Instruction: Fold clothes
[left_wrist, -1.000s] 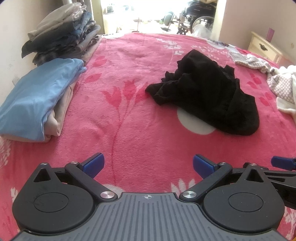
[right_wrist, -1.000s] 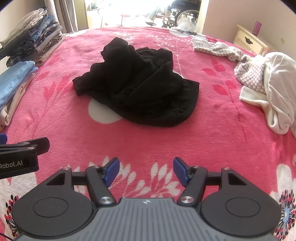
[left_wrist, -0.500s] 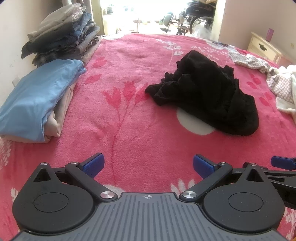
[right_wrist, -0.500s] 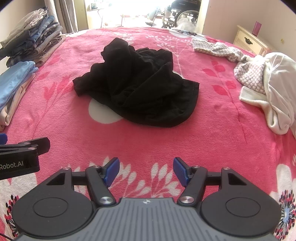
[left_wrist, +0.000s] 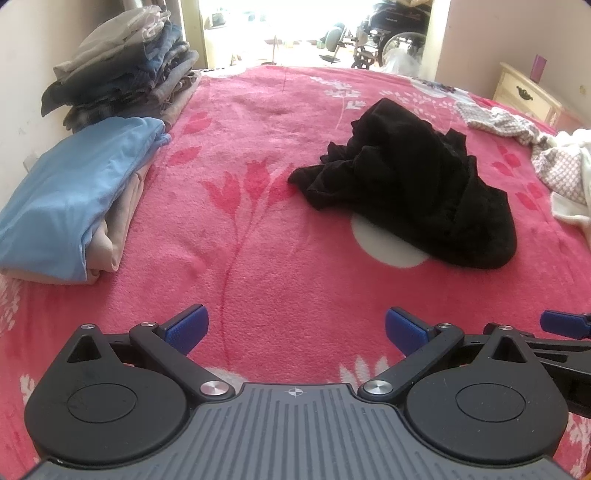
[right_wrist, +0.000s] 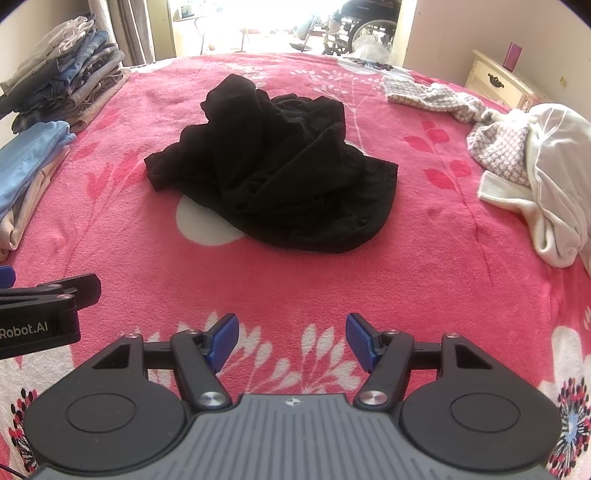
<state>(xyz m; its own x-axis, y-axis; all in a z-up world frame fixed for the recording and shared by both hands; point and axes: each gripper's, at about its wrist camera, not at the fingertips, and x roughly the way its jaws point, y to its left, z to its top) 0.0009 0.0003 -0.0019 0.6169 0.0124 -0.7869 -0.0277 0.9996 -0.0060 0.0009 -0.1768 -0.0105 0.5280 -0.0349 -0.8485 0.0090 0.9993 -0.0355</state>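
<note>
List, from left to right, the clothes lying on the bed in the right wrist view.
Folded blue garment → crumpled black garment → white garment. The tall folded stack and the checked cloth are left out, since their places in the order overlap the others.

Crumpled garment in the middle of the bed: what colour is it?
Plain black garment, no visible pattern; clearest in the right wrist view.

Crumpled garment (right_wrist: 273, 173) lying mid-blanket (right_wrist: 424, 258), folded pile (left_wrist: 70, 206) sitting at left edge, taller stack (left_wrist: 125, 81) standing behind it, loose clothes (right_wrist: 535, 162) lying at right, nightstand (right_wrist: 495, 79) beyond them.
</note>
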